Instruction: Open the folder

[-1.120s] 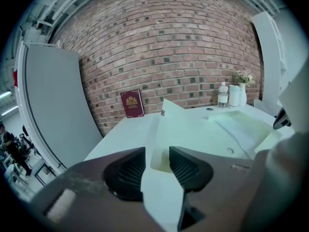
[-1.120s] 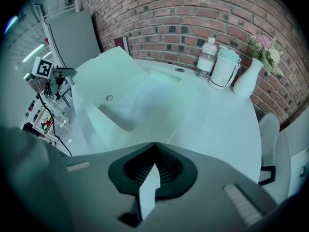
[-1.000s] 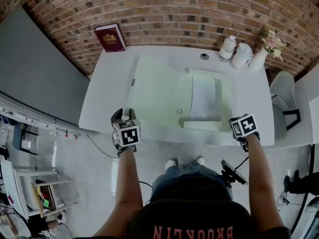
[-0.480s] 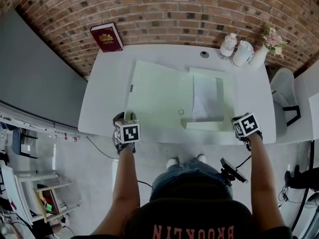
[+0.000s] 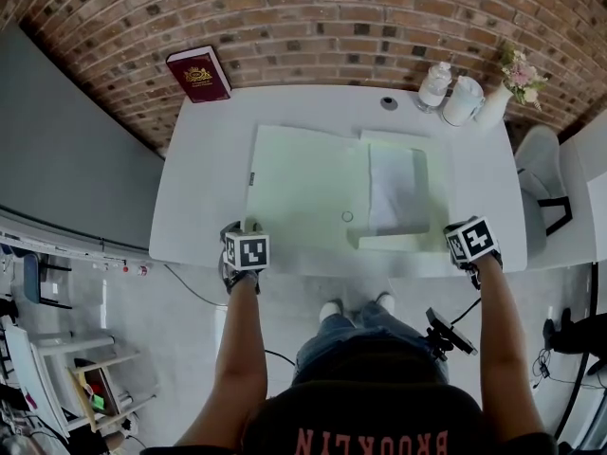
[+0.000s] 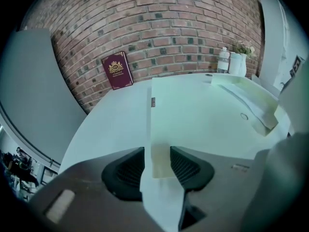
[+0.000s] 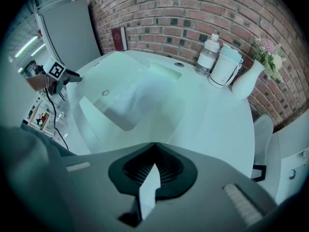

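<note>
One dark red book (image 5: 198, 74) leaned on the brick wall (image 5: 332, 17) at the desk's (image 5: 204, 178) back left corner; its gold cover print was too small to read. One left gripper (image 6: 157, 149) pointed down at the front edge, left of middle. Its jaws stood released and had just been opening, with the front left corner of the folder's cover lying loose between them.

One pale green folder (image 5: 303, 188) lay open and flat across the desk's middle. Its left cover was bare, and its right half carried one sheet of white paper (image 5: 396, 190).

At the back right corner stood one clear bottle (image 5: 435, 87), one white jug (image 5: 462, 102) and one white vase (image 5: 495, 110) of pink flowers, close together. One right gripper (image 7: 154, 146) hung over the front right corner, jaws clenched on nothing.

Bare desk ran along the left edge, the back edge and in a narrower strip by the right edge. One pale chair (image 5: 541, 173) beside that edge was partly cut off by the desk. In the head view each marker cube hid its gripper's jaws.
</note>
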`<state>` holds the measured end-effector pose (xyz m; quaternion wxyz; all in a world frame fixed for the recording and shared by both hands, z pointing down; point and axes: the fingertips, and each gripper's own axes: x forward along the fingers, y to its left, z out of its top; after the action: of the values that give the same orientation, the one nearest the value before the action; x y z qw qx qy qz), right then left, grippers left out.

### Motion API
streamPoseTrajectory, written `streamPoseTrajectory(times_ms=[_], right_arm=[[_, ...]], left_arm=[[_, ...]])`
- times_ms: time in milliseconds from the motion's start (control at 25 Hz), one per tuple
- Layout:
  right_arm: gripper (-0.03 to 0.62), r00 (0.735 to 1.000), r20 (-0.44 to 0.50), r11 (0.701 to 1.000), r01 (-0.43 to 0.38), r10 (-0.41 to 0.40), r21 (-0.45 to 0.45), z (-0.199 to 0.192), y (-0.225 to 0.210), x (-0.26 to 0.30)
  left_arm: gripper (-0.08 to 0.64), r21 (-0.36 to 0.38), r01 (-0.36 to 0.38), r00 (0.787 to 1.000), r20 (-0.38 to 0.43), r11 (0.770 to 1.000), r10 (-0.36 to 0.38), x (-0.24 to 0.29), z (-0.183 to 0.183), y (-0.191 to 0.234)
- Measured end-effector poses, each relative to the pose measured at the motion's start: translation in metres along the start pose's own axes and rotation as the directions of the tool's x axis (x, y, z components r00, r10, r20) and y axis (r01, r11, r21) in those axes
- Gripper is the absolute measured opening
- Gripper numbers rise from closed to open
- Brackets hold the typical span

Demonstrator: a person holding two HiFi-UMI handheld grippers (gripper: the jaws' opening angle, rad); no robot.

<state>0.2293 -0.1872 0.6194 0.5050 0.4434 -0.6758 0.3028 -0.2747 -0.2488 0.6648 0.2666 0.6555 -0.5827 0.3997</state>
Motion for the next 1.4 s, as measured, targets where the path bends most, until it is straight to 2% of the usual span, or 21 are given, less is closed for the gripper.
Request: streamPoseTrajectory(times_ms=[360,680,880,1120,1400], right_arm=[[0.0,1.0,-0.018,1.0,0.008,-0.008,-0.011,-0.001,0.0,0.001],[0.0,1.0,-0.027,1.0,0.0,0.0,-0.021,-0.001,0.0,0.0],[0.0,1.0,-0.021,0.999,-0.006,0.005,-0.04,-0.001,0.0,0.002],[0.0,1.0,-0.022,0.997,-0.005,0.003,-0.079,0.0,0.001,0.001],[0.0,1.0,0.018,0.997,-0.01,0.011,-0.07,0.0,0.0,0.001]], left_arm=[[0.16,-0.005,-0.009,0.999,-0.05,1.0,0.009,0.016,-0.011,-0.003],[0.16,-0.025,0.004,0.998,-0.058,1.0,-0.006,0.017,-0.01,-0.003],[0.16,-0.004,-0.013,0.998,-0.066,1.0,0.012,0.017,-0.011,-0.002],[0.17,-0.004,-0.045,0.997,-0.059,0.999,0.045,0.011,-0.009,0.001],[0.176,-0.019,-0.074,0.997,-0.019,0.997,0.074,-0.006,0.0,0.004]])
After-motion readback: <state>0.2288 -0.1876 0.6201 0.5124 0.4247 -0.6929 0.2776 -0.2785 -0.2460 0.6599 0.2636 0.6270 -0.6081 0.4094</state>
